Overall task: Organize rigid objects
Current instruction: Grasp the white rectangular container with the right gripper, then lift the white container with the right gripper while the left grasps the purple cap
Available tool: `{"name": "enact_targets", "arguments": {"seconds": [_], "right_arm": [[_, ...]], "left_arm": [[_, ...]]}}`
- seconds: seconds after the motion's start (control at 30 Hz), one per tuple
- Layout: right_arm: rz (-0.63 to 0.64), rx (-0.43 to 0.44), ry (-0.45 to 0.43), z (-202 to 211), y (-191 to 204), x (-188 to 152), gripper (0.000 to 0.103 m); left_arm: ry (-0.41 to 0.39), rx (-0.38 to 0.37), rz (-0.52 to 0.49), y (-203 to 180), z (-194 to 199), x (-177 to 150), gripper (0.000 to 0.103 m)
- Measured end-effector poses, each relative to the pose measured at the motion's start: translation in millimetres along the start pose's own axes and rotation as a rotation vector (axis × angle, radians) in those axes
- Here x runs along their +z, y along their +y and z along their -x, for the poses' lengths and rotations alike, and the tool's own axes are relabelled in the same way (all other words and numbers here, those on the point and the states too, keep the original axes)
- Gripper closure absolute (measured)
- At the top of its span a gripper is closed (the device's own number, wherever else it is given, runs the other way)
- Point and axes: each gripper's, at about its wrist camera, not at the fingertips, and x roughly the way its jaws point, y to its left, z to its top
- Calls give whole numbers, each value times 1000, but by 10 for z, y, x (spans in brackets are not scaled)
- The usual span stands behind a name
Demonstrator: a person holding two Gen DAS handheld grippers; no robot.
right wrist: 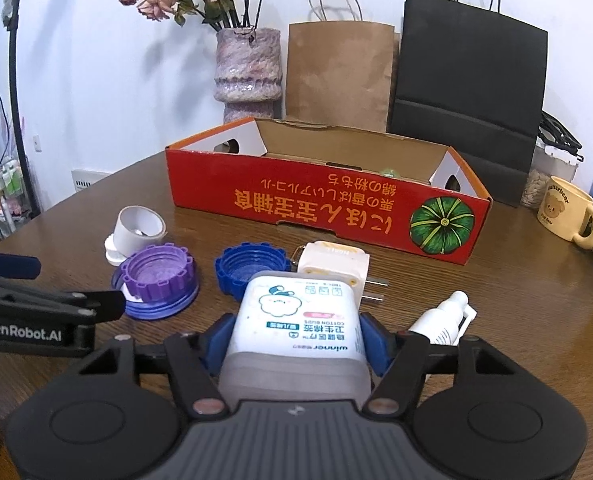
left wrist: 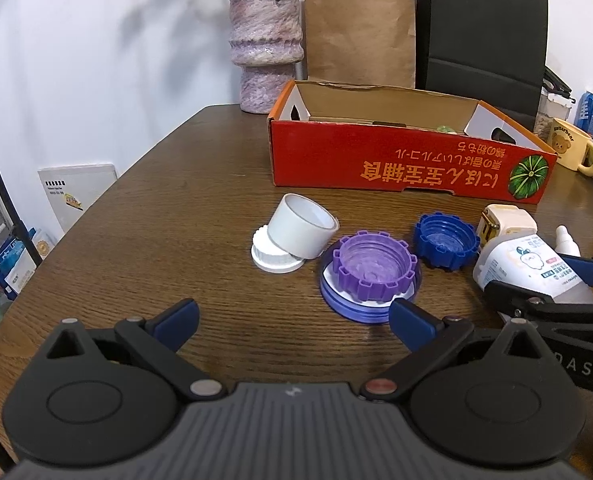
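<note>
1. Right gripper (right wrist: 294, 344) — clenched on the cotton-bud box (right wrist: 296, 320). Both blue pads (right wrist: 372, 340) press the box's flanks, one on its left side and one on its right; the box fills the gap between them. No earlier view is to hand, so nothing is said of how the grip came about.
2. Long axis of the cotton-bud box: it runs near to far, along the gripper's own pointing line, label up. The near end sits deep between the fingers, the far end juts out toward the white plug adapter (right wrist: 332, 270), which lies just beyond it.
3. Whether the box rests on the table (right wrist: 516, 300) or is clear of it cannot be told from either view.
4. Left gripper (left wrist: 292, 324) — released, fingers spread wide, nothing between them. It hovers near the purple cap (left wrist: 374, 266), which sits inside a blue lid (left wrist: 370, 308) just beyond its right fingertip.
5. Small white dropper bottle (right wrist: 442, 320) lies just right of the held box, near the right finger; a lift should be straight up, in my judgement, to avoid dragging it.
6. Mid-table, left to right: white tape roll (left wrist: 302, 226) leaning on a white cap (left wrist: 274, 258), the purple cap, a dark blue cap (left wrist: 444, 240).
7. Governing relation: the red carton (right wrist: 324, 204) — open-topped, evidently the destination — lies straight ahead of the right gripper, past the adapter. Its long side runs left to right, crosswise to the box's axis. The right hand is the nearer one and already loaded; the carry is judged forward and over the near wall.
</note>
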Motion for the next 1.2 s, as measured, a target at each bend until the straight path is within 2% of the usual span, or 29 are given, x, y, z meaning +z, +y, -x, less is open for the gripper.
{"name": "enact_targets", "arguments": {"seconds": [0.57,1.03,1.2], "right_arm": [[-77,1,-134,267,-254,79,38],[-102,-28,-164,298,-437,84,38],[-113,-40,-165,291,-490,82,38]], "left_arm": [[-7,17,-35,-235,-65,95,0],[-11,47,-32,-403,-239,192,0],[-21,33,-25,-421,-250,208,13]]}}
